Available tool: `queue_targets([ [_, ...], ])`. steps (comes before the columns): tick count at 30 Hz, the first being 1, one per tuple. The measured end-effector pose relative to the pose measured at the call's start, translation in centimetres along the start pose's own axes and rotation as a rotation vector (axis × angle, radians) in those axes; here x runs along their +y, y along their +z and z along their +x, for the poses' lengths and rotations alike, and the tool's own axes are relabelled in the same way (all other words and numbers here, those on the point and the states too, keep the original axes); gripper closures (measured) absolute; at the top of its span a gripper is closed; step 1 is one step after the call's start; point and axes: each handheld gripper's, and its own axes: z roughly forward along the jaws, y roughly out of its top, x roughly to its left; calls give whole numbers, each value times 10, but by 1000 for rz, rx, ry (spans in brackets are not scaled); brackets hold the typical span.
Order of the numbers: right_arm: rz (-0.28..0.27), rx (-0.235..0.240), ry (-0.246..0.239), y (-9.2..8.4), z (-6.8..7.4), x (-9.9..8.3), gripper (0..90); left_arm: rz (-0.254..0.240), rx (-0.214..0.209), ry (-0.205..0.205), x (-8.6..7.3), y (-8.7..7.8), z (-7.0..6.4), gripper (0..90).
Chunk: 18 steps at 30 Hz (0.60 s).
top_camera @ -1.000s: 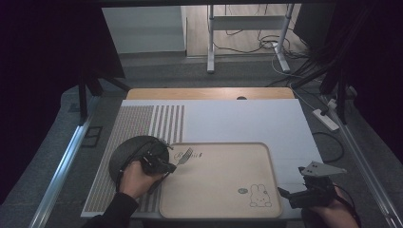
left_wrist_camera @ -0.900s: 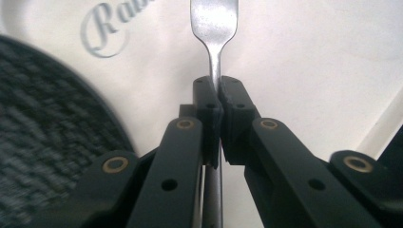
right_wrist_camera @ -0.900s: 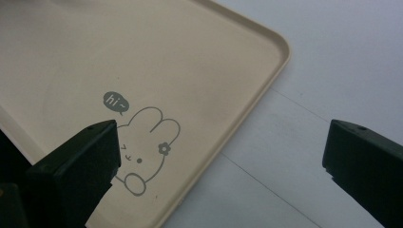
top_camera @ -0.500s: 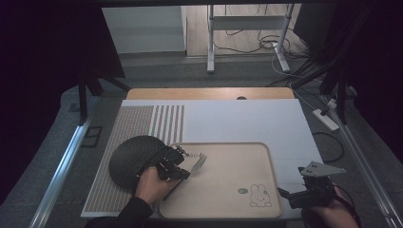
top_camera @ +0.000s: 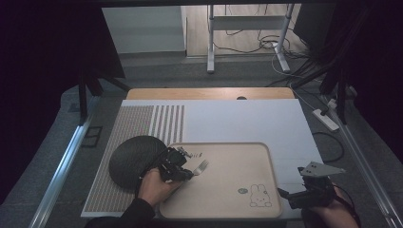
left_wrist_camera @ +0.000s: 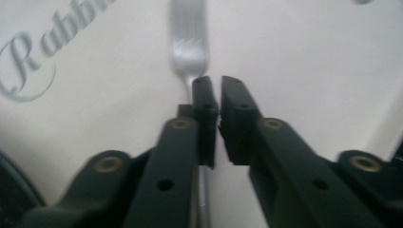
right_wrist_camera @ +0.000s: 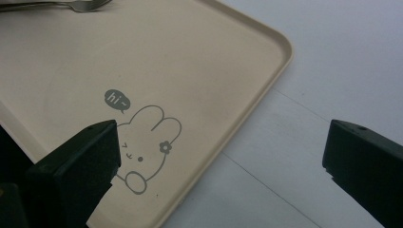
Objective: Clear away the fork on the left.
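Steel fork (top_camera: pixel 200 167) sat clamped by its handle in the nearly closed left gripper (top_camera: pixel 183 171) over the beige tray's (top_camera: pixel 266 156) left part, mid-placement I judged, next needing lowering and release, while the right gripper (top_camera: pixel 298 192) gaped empty at the near right.
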Motion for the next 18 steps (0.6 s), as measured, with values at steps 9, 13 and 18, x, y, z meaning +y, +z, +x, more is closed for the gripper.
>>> queue_targets([
  [9,0,2,-5,0,0,0,0,84,-5,-44,-4,17,11,891],
  [13,2,3,-8,0,0,0,0,71,19,-97,-8,13,24,891],
  [18,2,4,-10,0,1,0,0,66,54,-151,-14,6,39,890],
])
